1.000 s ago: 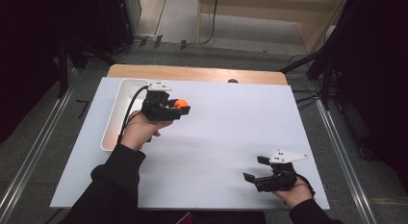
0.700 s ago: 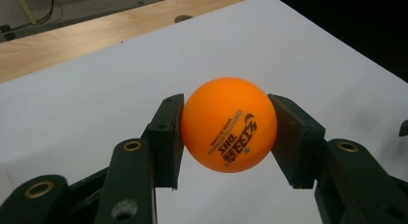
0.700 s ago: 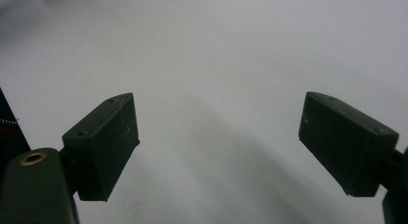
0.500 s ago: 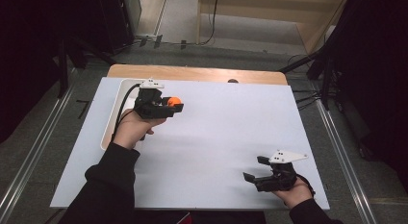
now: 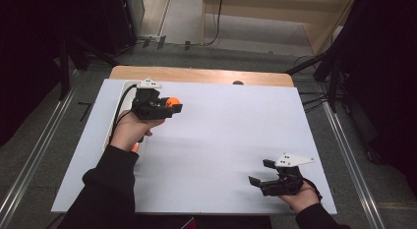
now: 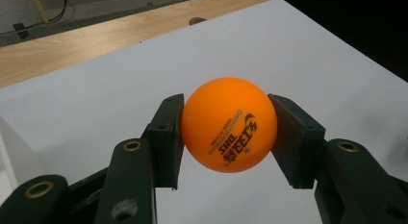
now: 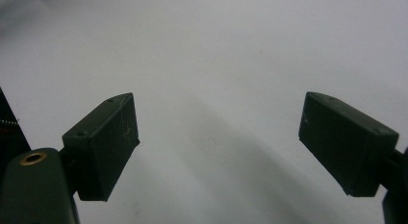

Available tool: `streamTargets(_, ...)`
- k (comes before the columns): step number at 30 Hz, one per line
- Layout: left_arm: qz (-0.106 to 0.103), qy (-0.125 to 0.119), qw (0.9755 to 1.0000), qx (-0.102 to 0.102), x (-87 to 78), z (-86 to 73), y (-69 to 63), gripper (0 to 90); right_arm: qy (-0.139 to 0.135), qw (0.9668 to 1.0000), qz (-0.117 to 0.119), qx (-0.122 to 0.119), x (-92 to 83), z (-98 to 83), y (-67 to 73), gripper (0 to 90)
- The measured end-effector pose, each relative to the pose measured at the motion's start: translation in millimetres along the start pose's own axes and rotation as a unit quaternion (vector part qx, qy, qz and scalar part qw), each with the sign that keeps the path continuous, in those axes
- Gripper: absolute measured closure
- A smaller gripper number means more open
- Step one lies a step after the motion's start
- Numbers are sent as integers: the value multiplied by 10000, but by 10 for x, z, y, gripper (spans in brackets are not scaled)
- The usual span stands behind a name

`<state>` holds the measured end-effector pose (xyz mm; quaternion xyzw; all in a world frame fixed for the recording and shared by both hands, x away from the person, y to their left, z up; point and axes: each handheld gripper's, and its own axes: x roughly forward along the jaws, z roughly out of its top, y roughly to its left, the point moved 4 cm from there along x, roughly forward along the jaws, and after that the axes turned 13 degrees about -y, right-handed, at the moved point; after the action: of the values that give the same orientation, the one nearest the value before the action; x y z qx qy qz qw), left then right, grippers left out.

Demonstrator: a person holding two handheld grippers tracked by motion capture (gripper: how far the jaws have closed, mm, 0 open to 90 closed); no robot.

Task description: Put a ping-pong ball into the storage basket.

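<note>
An orange ball [image 6: 228,131] is clamped between the left gripper's [image 5: 169,107] fingers, held above the desk [image 5: 226,135] at ten o'clock. The right gripper's [image 5: 259,176] fingers are spread apart, empty, at five o'clock.

Orange ball [image 6: 229,131] against black and white

The ball is plain bright orange with dark printed lettering and a small star. The left gripper [image 6: 226,137] and right gripper [image 7: 219,152] are black, with brass-coloured rivets. The worktop [image 5: 221,140] wears a white sheet over pale wood; the tray [image 5: 114,118] is white, the sleeves black.
</note>
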<state>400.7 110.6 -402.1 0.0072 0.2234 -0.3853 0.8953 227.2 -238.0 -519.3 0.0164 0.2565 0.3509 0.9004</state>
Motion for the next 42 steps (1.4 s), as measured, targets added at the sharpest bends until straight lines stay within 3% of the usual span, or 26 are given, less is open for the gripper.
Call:
streamTargets(27, 494, -30, 9988, -61, -174, -18, 250, 503, 22, 10000, 20, -12, 6, 3, 4, 123)
streamTargets(42, 793, -225, 9965, -155, -302, -18, 392, 503, 55, 10000, 54, -5, 26, 15, 14, 123)
